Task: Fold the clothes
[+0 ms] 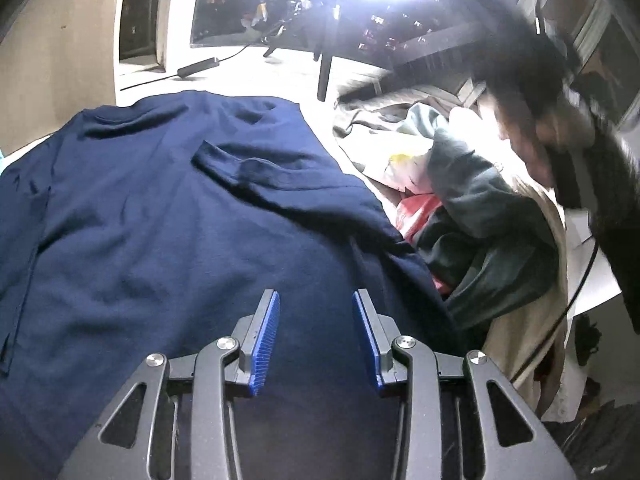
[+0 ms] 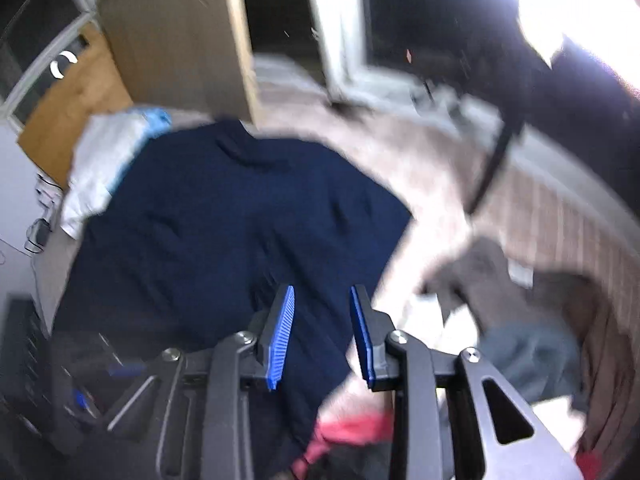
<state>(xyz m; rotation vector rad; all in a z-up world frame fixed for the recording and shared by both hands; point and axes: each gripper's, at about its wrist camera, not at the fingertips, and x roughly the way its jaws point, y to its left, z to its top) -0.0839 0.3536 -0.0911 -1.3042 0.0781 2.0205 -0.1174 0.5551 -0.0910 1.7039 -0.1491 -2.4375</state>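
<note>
Left hand-held gripper (image 1: 316, 300) and right hand-held gripper (image 2: 322, 296) hover part-open, empty, over the navy shirt (image 1: 168, 208), its collar toward twelve o'clock, long axis six-to-twelve.

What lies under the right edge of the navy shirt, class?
A red garment pokes out from under the navy shirt, beside a grey-green garment. How far the red one runs beneath is covered.

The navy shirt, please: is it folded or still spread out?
Partly folded: the navy shirt lies mostly flat, with one sleeve turned in over its body.
</note>
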